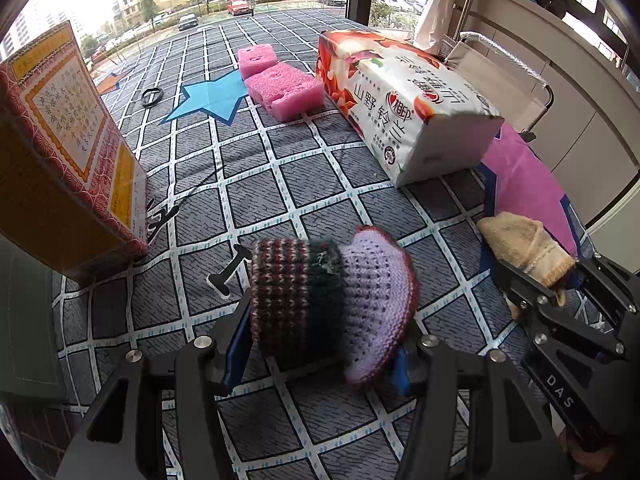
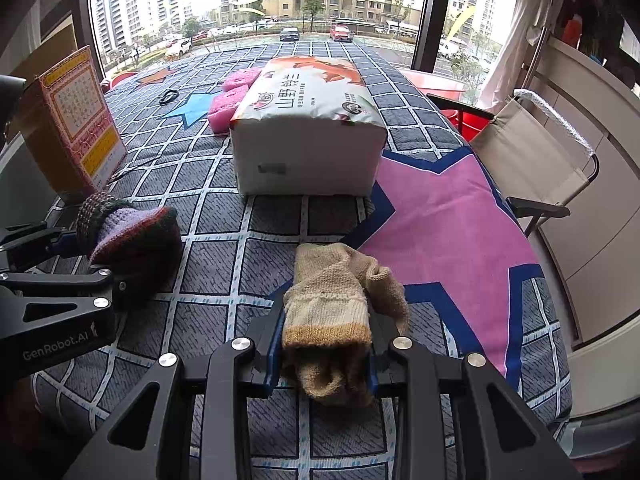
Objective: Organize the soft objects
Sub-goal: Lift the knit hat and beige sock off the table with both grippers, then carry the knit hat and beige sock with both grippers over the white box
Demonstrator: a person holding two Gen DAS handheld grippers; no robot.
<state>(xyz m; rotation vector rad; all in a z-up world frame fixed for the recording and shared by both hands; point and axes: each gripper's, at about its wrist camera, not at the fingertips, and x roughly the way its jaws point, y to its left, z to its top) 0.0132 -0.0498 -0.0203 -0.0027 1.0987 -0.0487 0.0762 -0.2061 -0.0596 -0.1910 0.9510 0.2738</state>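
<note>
1. My left gripper (image 1: 324, 336) has its fingers clamped, about half-spread, on a striped and lilac knitted piece (image 1: 328, 304), held just above the checked bedspread (image 1: 256, 184).
2. My right gripper (image 2: 324, 344) has its fingers squeezed tight on a beige knitted glove (image 2: 336, 304).
3. Both sit near the tissue pack (image 2: 308, 132), on its viewer-facing side; pink foam blocks (image 1: 280, 80) lie beyond it.

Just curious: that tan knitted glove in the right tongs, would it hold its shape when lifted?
Probably not. The tan knitted glove bunches and sags between the right tongs, so it likely droops. Its loose knit suggests lightness, and the fuzzy yarn seems unlikely to slip.
</note>
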